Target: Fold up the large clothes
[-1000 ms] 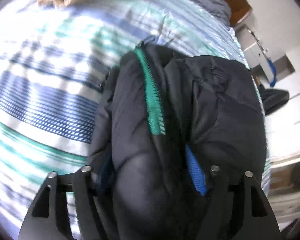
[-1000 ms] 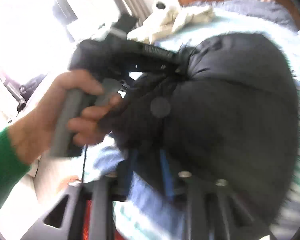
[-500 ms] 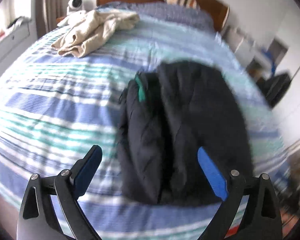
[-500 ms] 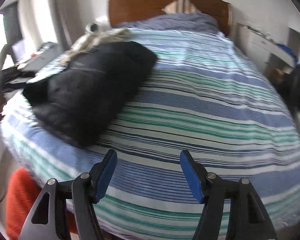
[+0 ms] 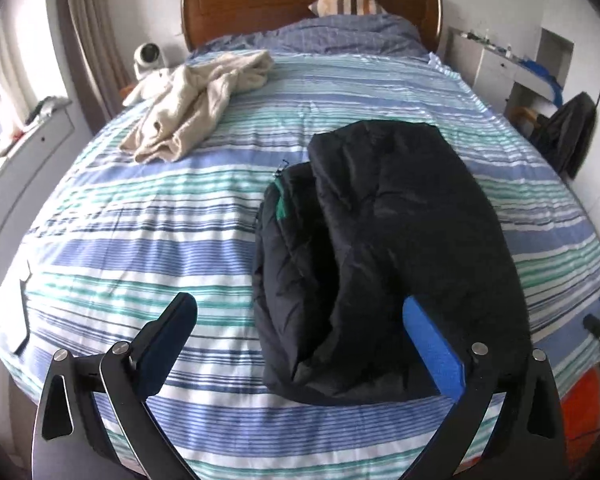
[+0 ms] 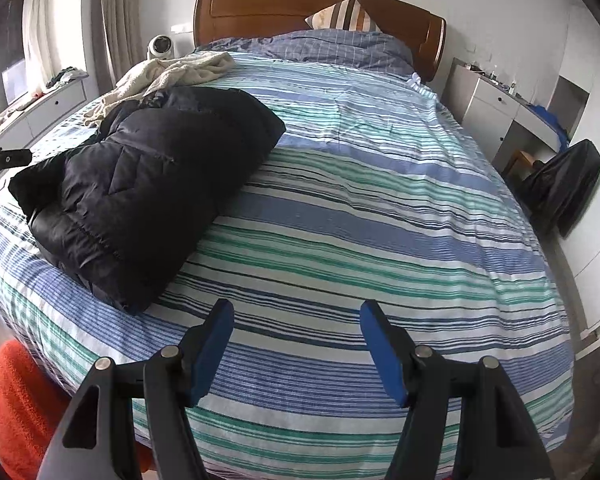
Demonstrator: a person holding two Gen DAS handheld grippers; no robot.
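One black jacket (image 5: pixel 384 248), one beige garment (image 5: pixel 196 104), one pillow (image 5: pixel 350 0).

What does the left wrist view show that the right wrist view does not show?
Only the left wrist view shows the green strip on the black jacket and the open left claw. Only the right wrist view shows the open right claw and an orange thing beside the bed. Both show the jacket, the beige garment and the headboard.

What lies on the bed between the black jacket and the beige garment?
Only bare striped bedspread. The left wrist view shows the black jacket and the beige garment apart, with nothing between them; in the right wrist view the jacket hides that gap.
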